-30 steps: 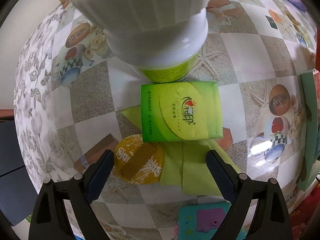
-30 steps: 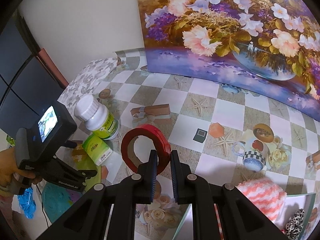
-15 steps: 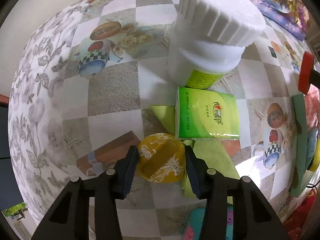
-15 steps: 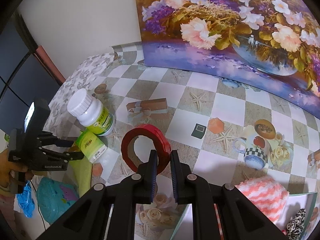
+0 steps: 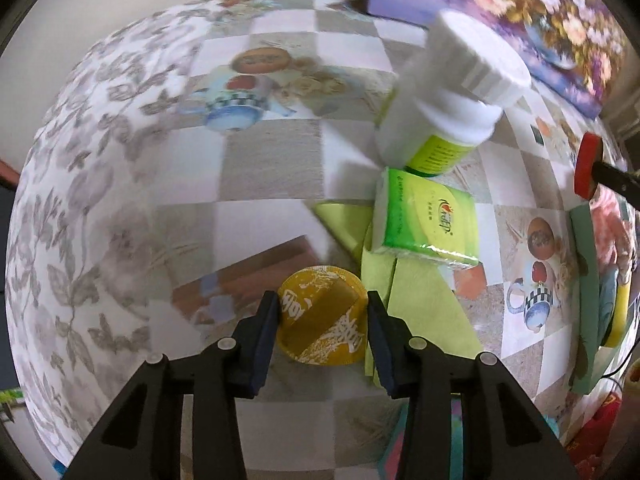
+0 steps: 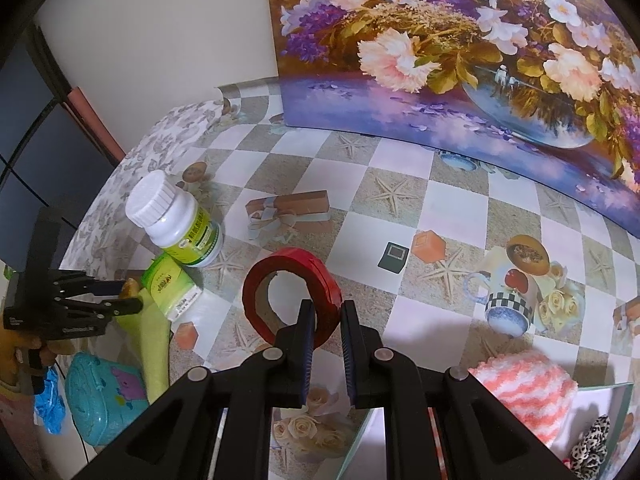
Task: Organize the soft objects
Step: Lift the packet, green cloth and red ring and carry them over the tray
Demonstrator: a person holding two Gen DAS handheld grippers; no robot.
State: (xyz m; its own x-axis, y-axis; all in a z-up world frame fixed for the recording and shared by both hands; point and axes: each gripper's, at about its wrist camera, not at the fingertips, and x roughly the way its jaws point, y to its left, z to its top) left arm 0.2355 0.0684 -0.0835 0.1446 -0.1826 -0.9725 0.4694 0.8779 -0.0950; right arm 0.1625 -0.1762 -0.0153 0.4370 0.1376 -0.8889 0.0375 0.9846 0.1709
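Note:
My left gripper (image 5: 322,320) is shut on a yellow round disc (image 5: 323,316) with white writing, just above the checkered tablecloth. Beside it a green tissue pack (image 5: 426,220) lies on a green cloth (image 5: 420,296), next to a white bottle (image 5: 448,92) with a green label. My right gripper (image 6: 324,320) is shut on a red tape ring (image 6: 290,288) and holds it upright above the table. The left gripper (image 6: 120,296) shows at the left of the right wrist view, by the tissue pack (image 6: 168,284) and bottle (image 6: 176,220).
A pink and white fluffy item (image 6: 524,392) and a leopard-print item (image 6: 592,440) lie at the right beside a green tray (image 5: 586,288). A teal toy case (image 6: 104,396) sits at the table's front left. A flower painting (image 6: 460,48) stands along the back.
My left gripper closed from wide open onto the yellow disc and tilted up, so the bottle and tissue pack shifted right in its view. The right gripper holds the red ring still.

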